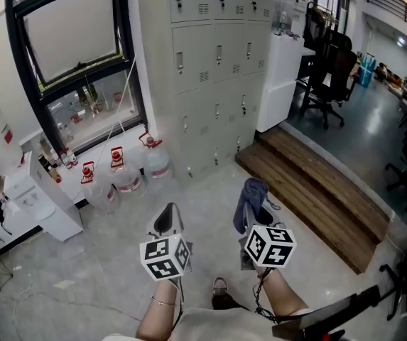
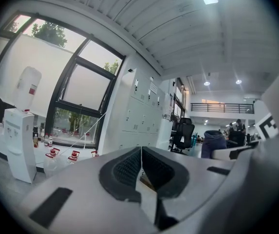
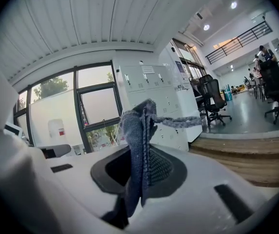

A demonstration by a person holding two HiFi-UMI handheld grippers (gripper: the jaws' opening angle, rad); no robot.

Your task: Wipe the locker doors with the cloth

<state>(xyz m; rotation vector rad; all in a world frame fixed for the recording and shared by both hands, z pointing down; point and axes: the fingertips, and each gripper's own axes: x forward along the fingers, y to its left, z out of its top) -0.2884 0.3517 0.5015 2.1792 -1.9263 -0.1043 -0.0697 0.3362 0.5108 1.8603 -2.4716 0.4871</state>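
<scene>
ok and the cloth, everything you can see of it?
The cloth is blue-grey, a coarse knit-like weave, crumpled rather than folded. The right tongs are shut on it: a bunch stands above them, one thin corner trails sideways, a tail hangs below. In the head view it droops over the tong tips, above the floor and well short of the grey lockers. Nothing else touches it.
</scene>
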